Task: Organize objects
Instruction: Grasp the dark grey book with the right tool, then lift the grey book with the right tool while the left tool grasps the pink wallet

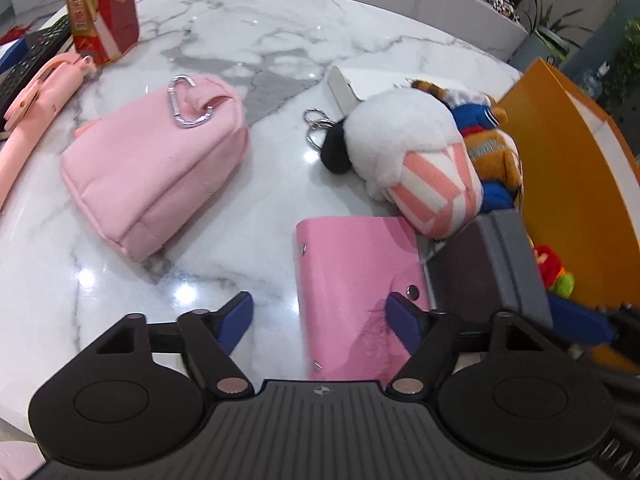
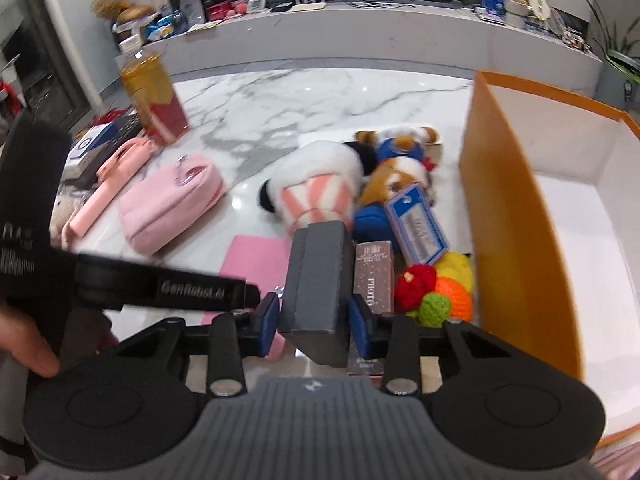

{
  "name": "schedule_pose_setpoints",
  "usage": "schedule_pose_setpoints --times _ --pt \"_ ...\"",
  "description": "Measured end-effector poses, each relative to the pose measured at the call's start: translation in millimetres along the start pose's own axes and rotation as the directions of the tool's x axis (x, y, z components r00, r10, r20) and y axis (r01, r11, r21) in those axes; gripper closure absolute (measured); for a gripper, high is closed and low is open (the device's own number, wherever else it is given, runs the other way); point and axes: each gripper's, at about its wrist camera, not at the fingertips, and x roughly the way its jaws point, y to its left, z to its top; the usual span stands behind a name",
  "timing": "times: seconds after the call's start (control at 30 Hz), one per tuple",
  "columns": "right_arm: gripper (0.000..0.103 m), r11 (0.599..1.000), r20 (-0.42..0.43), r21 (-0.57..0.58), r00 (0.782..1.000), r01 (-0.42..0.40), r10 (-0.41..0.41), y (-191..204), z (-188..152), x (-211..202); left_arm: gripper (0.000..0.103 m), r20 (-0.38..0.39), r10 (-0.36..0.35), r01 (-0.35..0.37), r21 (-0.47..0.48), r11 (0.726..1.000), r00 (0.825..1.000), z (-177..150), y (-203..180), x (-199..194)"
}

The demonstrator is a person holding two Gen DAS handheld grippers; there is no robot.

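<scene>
My right gripper (image 2: pixel 315 322) is shut on a dark grey box (image 2: pixel 316 292), its blue pads pressing both sides, low over the table edge just left of the orange box (image 2: pixel 516 216). In the left wrist view the same grey box (image 1: pixel 500 268) shows at the right, and the orange box (image 1: pixel 568 168) stands behind it. My left gripper (image 1: pixel 320 320) is open with nothing between its fingers. Its right fingertip hovers over a flat pink snap wallet (image 1: pixel 352 280) on the marble. A pink pouch (image 1: pixel 160 168) with a silver carabiner lies to the left.
A white plush with pink stripes (image 1: pixel 420 160) and bear plushes (image 2: pixel 400 160) lie against the orange box. A brown PHOTO box (image 2: pixel 374 276), crochet fruit (image 2: pixel 436 292) and a blue tag (image 2: pixel 416 224) crowd its near corner. A gold-red carton (image 1: pixel 100 12), pink stick (image 1: pixel 36 108) and remote sit far left.
</scene>
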Motion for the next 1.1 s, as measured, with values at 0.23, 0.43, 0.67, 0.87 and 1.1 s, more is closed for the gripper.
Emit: schedule_pose_setpoints --times 0.23,0.43,0.67,0.87,1.1 --pt "0.066 0.998 -0.001 0.050 1.000 -0.030 0.030 -17 0 -4 0.010 0.004 0.037 -0.037 0.046 0.998 0.999 -1 -14 4" --pt "0.066 0.998 0.009 0.046 0.999 -0.040 0.039 -18 0 -3 0.051 0.016 -0.013 0.012 0.059 0.998 1.000 -5 -23 -2" --pt "0.066 0.995 0.019 0.060 0.997 -0.077 0.076 -23 -2 -3 0.103 0.052 -0.011 0.007 0.074 0.997 0.999 -5 -26 -15" --pt "0.066 0.990 0.010 0.071 0.993 -0.119 0.119 -20 -4 0 0.085 0.065 -0.007 0.004 0.039 0.999 0.998 -9 -28 -18" --pt "0.066 0.991 0.005 0.079 0.994 -0.108 0.108 -24 -9 -6 0.044 0.044 0.041 -0.042 0.023 0.999 0.998 -13 -30 -14"
